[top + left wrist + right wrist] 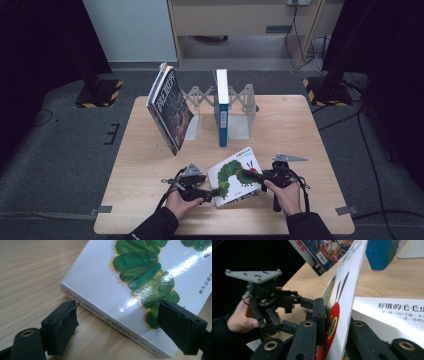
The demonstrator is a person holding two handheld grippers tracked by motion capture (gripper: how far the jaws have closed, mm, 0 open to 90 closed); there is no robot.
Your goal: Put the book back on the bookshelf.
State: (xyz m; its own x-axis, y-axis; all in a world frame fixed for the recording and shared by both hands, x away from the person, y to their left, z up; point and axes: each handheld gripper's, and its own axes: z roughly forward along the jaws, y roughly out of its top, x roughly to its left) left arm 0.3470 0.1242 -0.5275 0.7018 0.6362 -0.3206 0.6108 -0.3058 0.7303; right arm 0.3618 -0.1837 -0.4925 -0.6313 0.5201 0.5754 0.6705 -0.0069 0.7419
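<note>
Wooden table (150,165), book rack (240,107) holding blue book (222,107), perhaps more.

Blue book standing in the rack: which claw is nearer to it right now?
Right, though only slightly. The right claw grips the caterpillar book cover, below and right of the blue book. The left claw sits at the caterpillar book's spine corner, lower down the table.

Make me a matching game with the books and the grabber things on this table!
Things:
1. caterpillar book
2. blue book
3. dark-covered book
4. right gripper

States:
A. leans tilted at the rack's left end
B. shut on a lifted cover
C. stands upright in the rack
D. lies on the table by the hands

Pairs: 1-D, 2-C, 3-A, 4-B
</note>
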